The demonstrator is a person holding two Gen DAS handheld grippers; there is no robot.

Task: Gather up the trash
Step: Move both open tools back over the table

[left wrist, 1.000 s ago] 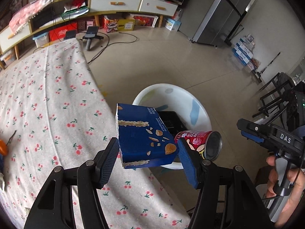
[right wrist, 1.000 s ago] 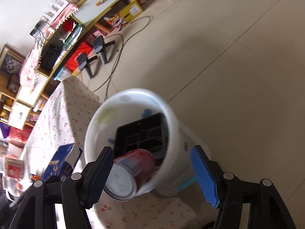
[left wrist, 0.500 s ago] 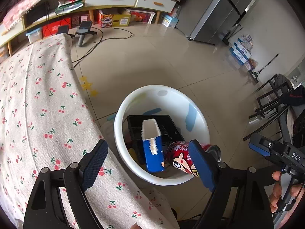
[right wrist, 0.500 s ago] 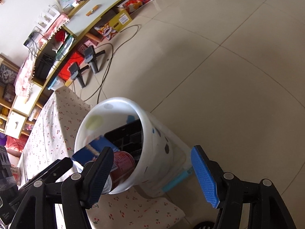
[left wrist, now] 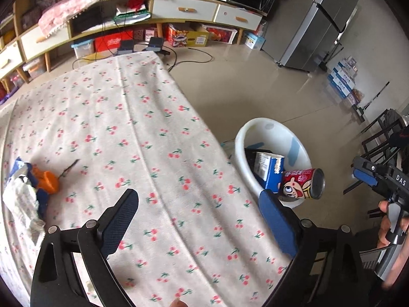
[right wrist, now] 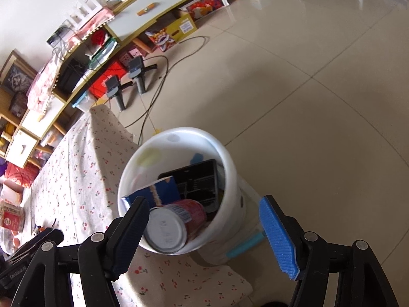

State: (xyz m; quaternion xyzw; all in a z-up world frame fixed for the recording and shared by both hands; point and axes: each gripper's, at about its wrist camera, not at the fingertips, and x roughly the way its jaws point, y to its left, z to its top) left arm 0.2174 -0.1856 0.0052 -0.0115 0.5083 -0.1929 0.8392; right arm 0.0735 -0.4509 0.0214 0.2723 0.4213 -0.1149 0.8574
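Note:
A white bin [left wrist: 265, 130] [right wrist: 230, 168] stands on the floor at the table's edge. In it are a blue box [left wrist: 272, 172] [right wrist: 156, 192], a black tray [right wrist: 196, 181] and a red can [left wrist: 303, 183] [right wrist: 176, 222] that leans on the rim. My left gripper [left wrist: 199, 220] is open and empty above the cherry-print tablecloth [left wrist: 127, 128]. My right gripper [right wrist: 202, 232] is open and empty just above the bin, with the can between its fingers' line of sight. Crumpled wrappers and an orange item [left wrist: 33, 186] lie at the table's left.
A low cabinet [left wrist: 179, 10] with boxes beneath lines the far wall. Two gripper stands [right wrist: 127, 81] and cables lie on the floor. A grey fridge [left wrist: 324, 20] stands at the back right, black chairs [left wrist: 378, 138] at the right.
My left gripper let the blue box fall into the bin, then swung left over the table. The right gripper stayed open over the bin.

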